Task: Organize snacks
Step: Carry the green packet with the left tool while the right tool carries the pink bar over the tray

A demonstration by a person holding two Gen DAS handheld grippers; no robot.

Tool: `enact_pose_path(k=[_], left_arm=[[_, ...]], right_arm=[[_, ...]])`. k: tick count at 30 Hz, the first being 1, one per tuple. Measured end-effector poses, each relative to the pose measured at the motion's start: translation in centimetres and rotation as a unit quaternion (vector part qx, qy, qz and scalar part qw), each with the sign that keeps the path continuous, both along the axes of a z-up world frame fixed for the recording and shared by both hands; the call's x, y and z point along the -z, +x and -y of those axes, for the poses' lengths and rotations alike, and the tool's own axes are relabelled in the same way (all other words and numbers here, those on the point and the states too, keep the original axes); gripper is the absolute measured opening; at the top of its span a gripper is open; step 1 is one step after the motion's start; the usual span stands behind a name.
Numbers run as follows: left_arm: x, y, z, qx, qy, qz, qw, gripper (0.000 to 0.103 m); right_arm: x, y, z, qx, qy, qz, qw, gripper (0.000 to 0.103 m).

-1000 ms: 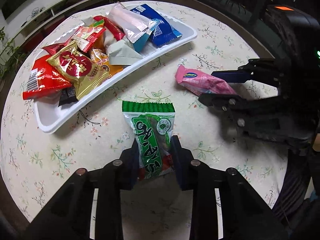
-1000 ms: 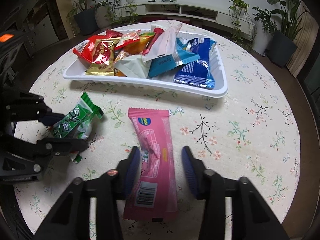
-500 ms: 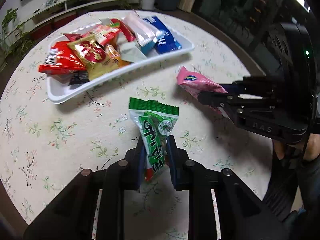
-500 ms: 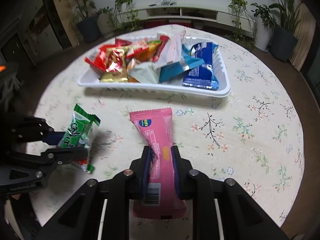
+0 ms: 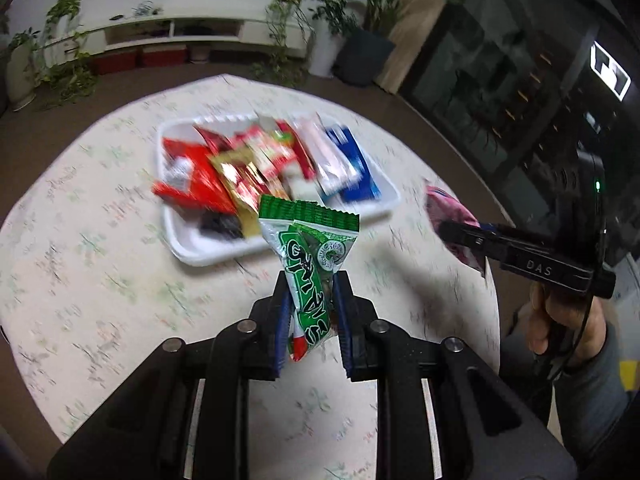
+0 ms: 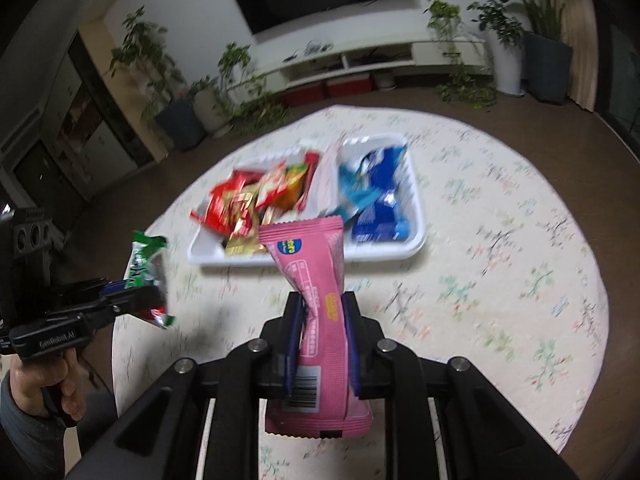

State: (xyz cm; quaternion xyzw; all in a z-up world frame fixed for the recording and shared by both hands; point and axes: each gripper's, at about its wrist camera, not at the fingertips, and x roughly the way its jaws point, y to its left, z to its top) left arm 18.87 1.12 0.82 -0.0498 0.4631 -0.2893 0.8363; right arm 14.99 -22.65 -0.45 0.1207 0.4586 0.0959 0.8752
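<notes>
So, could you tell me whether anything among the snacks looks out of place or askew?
In the white tray, the red packet pokes out over the left rim. The green packet and pink packet are crumpled where the grippers pinch them.

Dim indoor light; heavy motion blur; fisheye warp w/ dark corners.

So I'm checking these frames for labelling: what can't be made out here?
- Left wrist view: prints on the wrappers in the white plastic tray are motion-blurred.
- Same view: the pink wrapped snack bar is mostly behind the right gripper.
- Right wrist view: the green snack packet's lettering is blurred, and the left gripper covers its middle.
</notes>
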Motion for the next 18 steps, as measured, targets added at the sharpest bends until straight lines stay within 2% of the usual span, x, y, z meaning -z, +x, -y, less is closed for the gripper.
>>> enact_pose_path(k=[7, 11, 18], left_arm=[[-3.7, 4.8, -2.0, -0.036, -0.019, 0.019, 0.9990, 0.018], [-5.0, 7.6, -1.2, -0.036, -0.014, 0.025, 0.9989, 0.018], [-4.2, 12.8, 1.8, -0.035, -0.007, 0.011, 0.9993, 0.018]], right_arm=[[-3.1, 3.4, 1.2, 0.012, 0.009, 0.025, 1.000, 0.021], [-4.5, 6.2, 0.7, 0.004, 0.015, 0.036, 0.999, 0.021], [-4.0, 11.2, 0.1, 0.004, 0.025, 0.024, 0.999, 0.021]])
